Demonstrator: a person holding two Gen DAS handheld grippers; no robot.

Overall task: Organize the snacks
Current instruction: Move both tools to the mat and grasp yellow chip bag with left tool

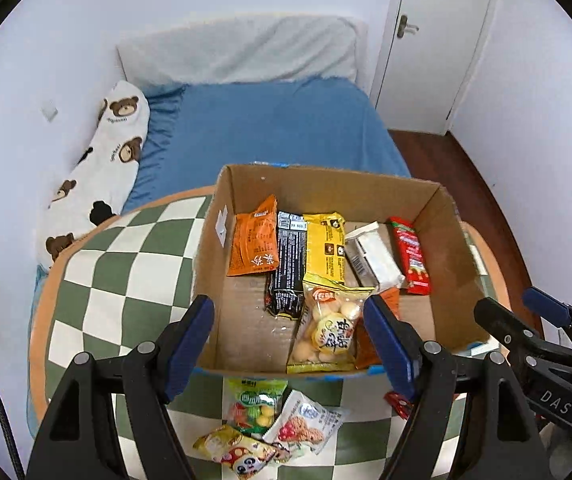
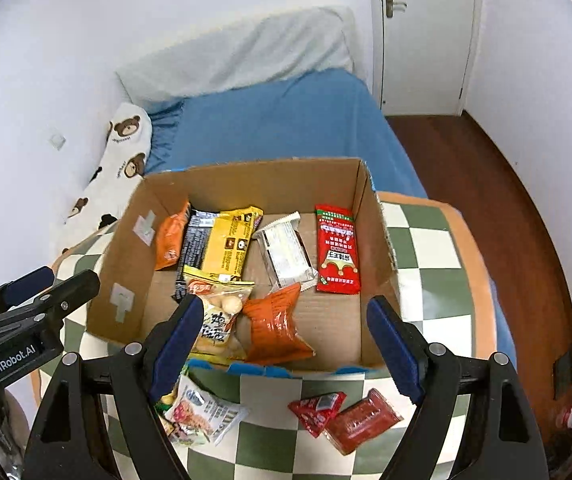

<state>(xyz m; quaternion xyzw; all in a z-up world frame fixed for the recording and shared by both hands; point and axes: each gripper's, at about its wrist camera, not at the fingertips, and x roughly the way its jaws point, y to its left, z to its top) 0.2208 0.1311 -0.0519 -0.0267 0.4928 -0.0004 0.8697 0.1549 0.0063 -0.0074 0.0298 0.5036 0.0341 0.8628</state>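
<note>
In the left wrist view, the left gripper (image 1: 288, 344) hangs at the bottom centre with its blue-padded jaws spread apart and nothing between them; the bag seen in the gap lies well below, inside the box. The open brown cardboard box (image 1: 242, 338) fills the middle of the frame on a green-and-white chequered cushion (image 1: 126, 264). Along its far wall a row of packets lies side by side: an orange pouch (image 1: 254, 240), a black bar wrapper (image 1: 288, 264), a yellow packet (image 1: 325, 250), a white wrapper (image 1: 374, 258) and a red sachet (image 1: 410, 254), probably lined up to save room. A clear bag of round yellow snacks (image 1: 328, 330) sits nearer. Three loose packets wait at the lower centre, outside the box: a green candy bag (image 1: 256, 402), a white biscuit bag (image 1: 304, 420) and a yellow cartoon bag (image 1: 234, 450).

In the right wrist view, the right gripper (image 2: 282, 344) is likewise released and empty, above the box's near edge. Two red sachets (image 2: 342, 416) lie on the cushion at lower centre-right, seemingly next to be stowed.
</note>
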